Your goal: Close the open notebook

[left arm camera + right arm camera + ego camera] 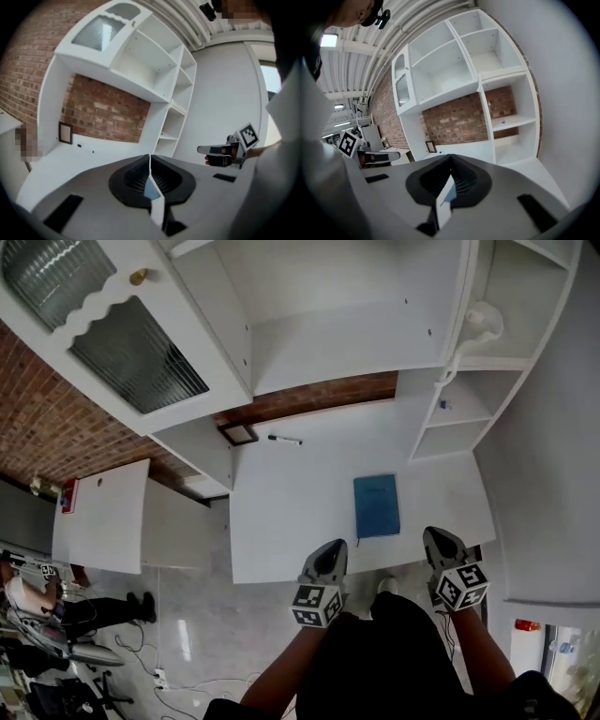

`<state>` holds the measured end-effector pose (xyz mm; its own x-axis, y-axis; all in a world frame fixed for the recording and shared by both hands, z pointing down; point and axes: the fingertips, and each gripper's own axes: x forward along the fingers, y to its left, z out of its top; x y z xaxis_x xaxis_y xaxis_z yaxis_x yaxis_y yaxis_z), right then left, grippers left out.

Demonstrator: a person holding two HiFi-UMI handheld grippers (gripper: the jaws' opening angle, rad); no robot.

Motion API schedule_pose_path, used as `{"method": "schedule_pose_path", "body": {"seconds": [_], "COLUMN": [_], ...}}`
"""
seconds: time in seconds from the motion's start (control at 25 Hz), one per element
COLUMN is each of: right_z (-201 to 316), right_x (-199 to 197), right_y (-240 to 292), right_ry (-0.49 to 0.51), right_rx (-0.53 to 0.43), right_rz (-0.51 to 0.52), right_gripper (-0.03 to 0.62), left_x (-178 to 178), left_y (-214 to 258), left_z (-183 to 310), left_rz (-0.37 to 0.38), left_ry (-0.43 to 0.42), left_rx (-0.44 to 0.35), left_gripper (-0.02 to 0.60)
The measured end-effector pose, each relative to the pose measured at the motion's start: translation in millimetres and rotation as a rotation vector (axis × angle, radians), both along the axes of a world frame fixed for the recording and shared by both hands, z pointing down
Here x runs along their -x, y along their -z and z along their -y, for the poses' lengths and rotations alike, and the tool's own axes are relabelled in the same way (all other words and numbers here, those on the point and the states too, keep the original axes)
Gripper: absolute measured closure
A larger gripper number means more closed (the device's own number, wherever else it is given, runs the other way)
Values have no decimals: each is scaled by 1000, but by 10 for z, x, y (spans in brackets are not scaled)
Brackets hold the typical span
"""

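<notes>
The blue notebook (376,506) is lying flat and closed on the smooth white desk (300,502), a plain matte rectangle near the front edge, apart from both tools and a little nearer the right one. The left gripper (332,549) is hovering off the desk's front edge. Its grey wedge-shaped jaws are pressing together along a thin seam, with nothing between them. The right gripper (439,538) is hanging beside it at the same edge, its ribbed dark pads likewise meeting tip to tip and holding nothing.

Farther back, a slim black-capped pen (284,440) is lying near a small dark-framed picture (238,434) that is leaning by the rough red brick wall (319,397). Above them, a cabinet door with ribbed glass (136,352) and a scalloped white frame is standing beside bare white shelves (469,399).
</notes>
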<state>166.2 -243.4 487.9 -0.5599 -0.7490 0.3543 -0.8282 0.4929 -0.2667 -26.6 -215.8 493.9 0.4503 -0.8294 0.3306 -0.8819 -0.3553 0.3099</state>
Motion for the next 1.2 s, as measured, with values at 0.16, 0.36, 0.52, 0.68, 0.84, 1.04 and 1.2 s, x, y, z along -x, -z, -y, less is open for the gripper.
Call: {"method": "schedule_pose_path", "body": {"seconds": [0.16, 0.36, 0.52, 0.68, 0.84, 1.04, 1.2], "right_z": [53, 47, -13, -57, -106, -197, -254], "right_x": [255, 425, 522, 511, 502, 537, 546], "right_y": [323, 472, 559, 600, 624, 648, 648], "right_ry": [-15, -47, -54, -88, -113, -133, -135], "right_rx": [-81, -119, -138, -143, -145, -134, -132], "right_rz": [-47, -60, -74, -90, -101, -77, -80], "right_gripper": [595, 595, 595, 595, 595, 595, 595], "left_x": [478, 920, 1194, 1316, 1371, 1369, 1353], "left_y": [413, 587, 613, 613, 624, 607, 595], "left_z": [-127, -213, -287, -315, -326, -360, -389], "left_rz": [18, 33, 39, 48, 45, 44, 42], "left_ry": [34, 85, 118, 115, 113, 95, 87], "left_rx": [-78, -121, -121, -120, -128, -124, -118], "left_gripper": [566, 566, 566, 566, 566, 566, 566]}}
